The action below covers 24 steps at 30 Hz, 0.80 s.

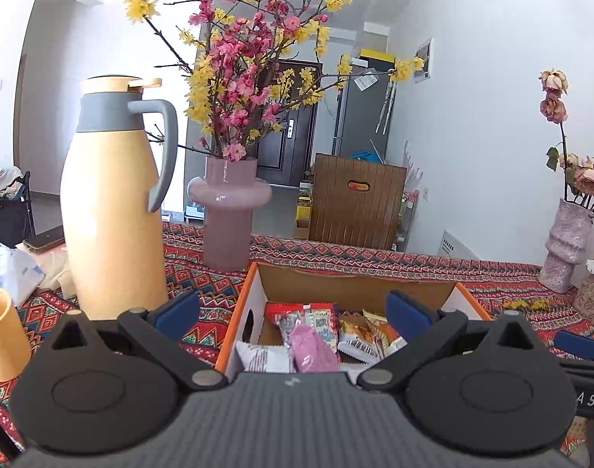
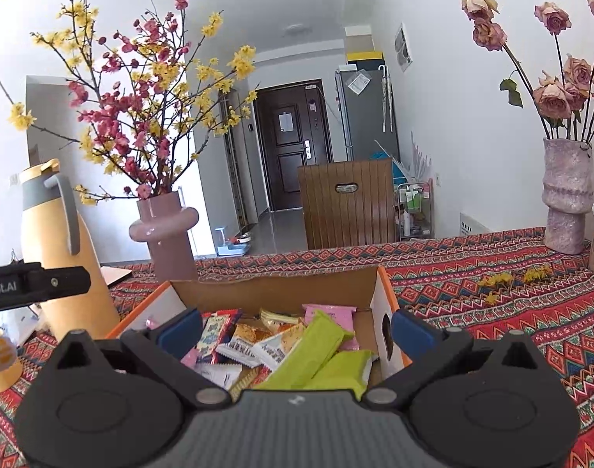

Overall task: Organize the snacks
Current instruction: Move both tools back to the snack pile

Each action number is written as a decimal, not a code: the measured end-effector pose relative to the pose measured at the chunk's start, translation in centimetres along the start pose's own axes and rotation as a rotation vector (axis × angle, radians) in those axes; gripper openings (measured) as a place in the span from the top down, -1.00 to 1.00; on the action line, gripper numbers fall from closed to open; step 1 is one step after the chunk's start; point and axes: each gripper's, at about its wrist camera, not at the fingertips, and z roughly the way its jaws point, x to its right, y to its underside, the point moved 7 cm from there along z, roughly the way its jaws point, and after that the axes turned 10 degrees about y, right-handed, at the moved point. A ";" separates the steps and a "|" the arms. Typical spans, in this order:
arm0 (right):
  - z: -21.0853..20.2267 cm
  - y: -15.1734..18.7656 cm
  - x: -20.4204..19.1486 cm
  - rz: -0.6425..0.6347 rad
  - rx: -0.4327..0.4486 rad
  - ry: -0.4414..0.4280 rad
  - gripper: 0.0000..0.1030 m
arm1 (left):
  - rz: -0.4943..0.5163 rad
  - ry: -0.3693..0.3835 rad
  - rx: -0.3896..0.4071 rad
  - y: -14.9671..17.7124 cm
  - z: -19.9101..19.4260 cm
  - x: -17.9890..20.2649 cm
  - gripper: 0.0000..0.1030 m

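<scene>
An open cardboard box (image 1: 355, 288) with orange edges sits on the patterned tablecloth and holds several wrapped snacks. In the left wrist view a pink packet (image 1: 310, 351) lies on top of white and orange packets. My left gripper (image 1: 293, 312) is open and empty, hovering over the box's left part. In the right wrist view the box (image 2: 273, 290) holds two green packets (image 2: 312, 351), a pink one (image 2: 332, 314) and others. My right gripper (image 2: 295, 331) is open and empty over the box's near right side.
A tall yellow thermos (image 1: 114, 210) and a pink vase of blossoms (image 1: 228, 214) stand left behind the box. A yellow cup (image 1: 0, 335) sits at far left. A textured vase of dried roses (image 2: 566, 199) stands at the right. A wooden chair back (image 2: 347, 202) is beyond the table.
</scene>
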 end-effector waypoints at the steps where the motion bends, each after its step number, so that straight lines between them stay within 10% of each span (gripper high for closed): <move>1: -0.3 0.3 0.1 -0.004 -0.005 0.003 -1.00 | 0.001 0.005 -0.004 0.2 -0.4 -0.2 -1.00; 24: -2.2 10.4 -0.7 -0.097 -0.322 -0.019 -1.00 | 0.035 0.046 -0.241 10.7 -1.3 -3.8 -1.00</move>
